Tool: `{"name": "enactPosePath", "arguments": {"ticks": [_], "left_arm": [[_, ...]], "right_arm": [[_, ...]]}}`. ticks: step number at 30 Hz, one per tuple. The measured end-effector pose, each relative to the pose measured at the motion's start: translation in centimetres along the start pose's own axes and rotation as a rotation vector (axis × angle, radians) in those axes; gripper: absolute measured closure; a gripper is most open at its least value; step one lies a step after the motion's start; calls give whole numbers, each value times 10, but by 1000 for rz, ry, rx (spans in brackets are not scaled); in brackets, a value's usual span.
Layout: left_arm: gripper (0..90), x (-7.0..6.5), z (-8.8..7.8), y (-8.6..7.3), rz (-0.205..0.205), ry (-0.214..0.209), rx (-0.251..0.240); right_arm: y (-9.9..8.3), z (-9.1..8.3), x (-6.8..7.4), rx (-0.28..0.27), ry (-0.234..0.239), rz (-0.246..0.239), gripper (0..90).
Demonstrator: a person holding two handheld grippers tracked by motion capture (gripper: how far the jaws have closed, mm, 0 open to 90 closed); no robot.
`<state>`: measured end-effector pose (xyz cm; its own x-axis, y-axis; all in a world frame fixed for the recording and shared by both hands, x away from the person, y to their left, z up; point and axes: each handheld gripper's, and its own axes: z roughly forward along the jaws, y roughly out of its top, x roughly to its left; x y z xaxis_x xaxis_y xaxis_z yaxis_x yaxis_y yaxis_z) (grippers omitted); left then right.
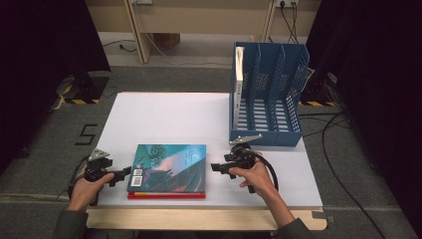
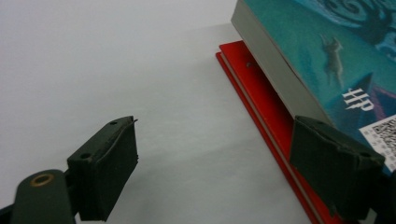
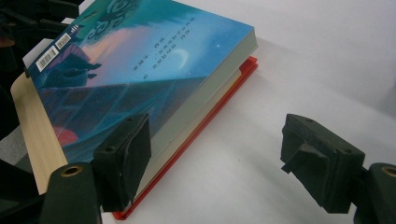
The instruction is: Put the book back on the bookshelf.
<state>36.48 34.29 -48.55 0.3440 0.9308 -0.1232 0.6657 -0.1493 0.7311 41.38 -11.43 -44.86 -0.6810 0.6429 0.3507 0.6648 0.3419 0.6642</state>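
I am holding my left tool (image 1: 121,174) with its jaws wide apart and gripping nothing, just beside the near left corner of the teal book (image 1: 169,167). One jaw is hanging over the bare white tabletop (image 1: 164,117) and the other over the cover near the barcode, probably so I can close on that edge. My right tool (image 1: 217,168) is also standing wide and empty just off the book's right edge, one jaw over the cover, flanking it from the other side. The teal book is lying flat on a thin red book (image 3: 219,105), whose edge is peeking out beneath. Farther beyond my right tool, the blue file rack (image 1: 268,94) is waiting upright, one white book (image 1: 239,79) standing in its left slot, likely where these are going.
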Motion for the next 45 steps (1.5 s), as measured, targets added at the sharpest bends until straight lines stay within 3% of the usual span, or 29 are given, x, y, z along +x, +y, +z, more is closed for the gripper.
{"name": "enactPosePath", "arguments": {"ticks": [10, 15, 18, 21, 24, 27, 34, 37, 40, 41, 42, 43, 45], "left_arm": [[315, -9, -4, 3, 36, -4, 19], [401, -14, -5, 4, 56, 2, 23], [477, -20, -7, 6, 100, 30, 33], [519, -25, -8, 6, 120, 45, 34], [530, -27, -8, 7, 131, 58, 34], [566, -32, -9, 8, 169, 87, 40], [623, -36, -11, 8, 174, 94, 27], [623, -37, -11, 9, 176, 92, 29], [573, -43, -9, 9, 178, 33, 20], [485, -46, -8, 10, 192, 26, 22], [333, -48, -6, 11, 206, 23, 26], [235, -50, -5, 12, 218, 13, 33], [212, -54, -3, 12, 240, 25, 38]], "right_arm": [[-3, 18, 1, 38, 25, 13, 248], [-2, 27, 4, 48, 70, 30, 245], [-2, 32, 5, 59, 79, 29, 242], [-3, 35, 4, 68, 94, 44, 239], [-3, 38, 4, 67, 110, 48, 237], [-3, 41, 4, 71, 126, 52, 235], [-3, 44, 3, 74, 143, 67, 226], [-2, 44, 2, 73, 146, 65, 225], [-3, 46, 2, 76, 155, 74, 224], [-3, 46, 2, 77, 157, 73, 225], [-3, 47, 2, 77, 159, 74, 194], [-3, 47, 2, 87, 139, 77, 161], [-3, 45, 0, 88, 123, 83, 163]]}}
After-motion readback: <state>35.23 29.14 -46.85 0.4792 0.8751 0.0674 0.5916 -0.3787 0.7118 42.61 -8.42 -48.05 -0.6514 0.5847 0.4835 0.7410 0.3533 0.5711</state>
